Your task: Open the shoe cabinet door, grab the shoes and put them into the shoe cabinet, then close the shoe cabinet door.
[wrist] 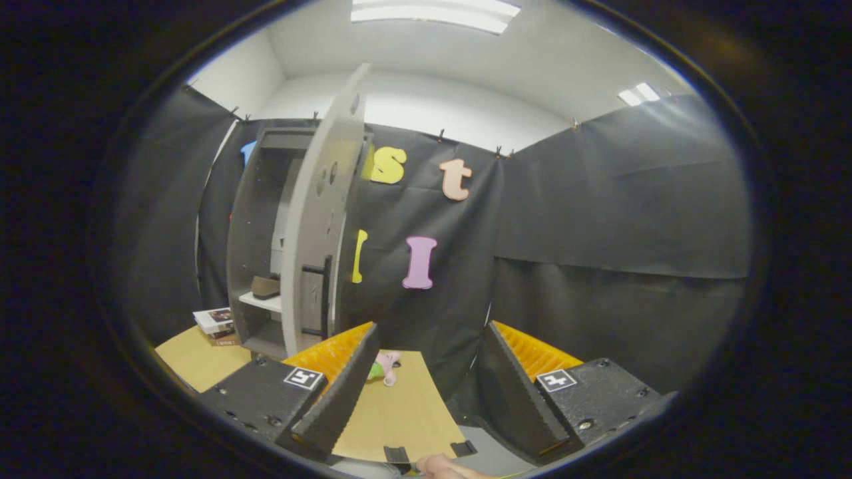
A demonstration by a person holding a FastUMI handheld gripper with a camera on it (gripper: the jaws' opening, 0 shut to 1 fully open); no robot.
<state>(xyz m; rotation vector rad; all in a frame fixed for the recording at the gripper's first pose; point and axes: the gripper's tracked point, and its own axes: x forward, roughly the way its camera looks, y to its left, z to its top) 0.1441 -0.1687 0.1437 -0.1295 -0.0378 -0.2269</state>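
Observation:
The grey shoe cabinet (256, 219) stands beyond my left finger, against the black cloth wall. Its door (319, 213) is swung open toward me, edge-on, with a dark handle near its lower part. A brown shoe (265, 287) rests on a white shelf inside the cabinet. My gripper (426, 392) is open, its two black fingers with orange backs spread wide and nothing between them. It sits well back from the cabinet, to the right of the door.
The wooden tabletop (399, 412) runs ahead between the fingers, with a small pink and green toy (383, 367) lying on it. Some books (214, 322) are stacked left of the cabinet. A fingertip (442, 467) shows at the bottom.

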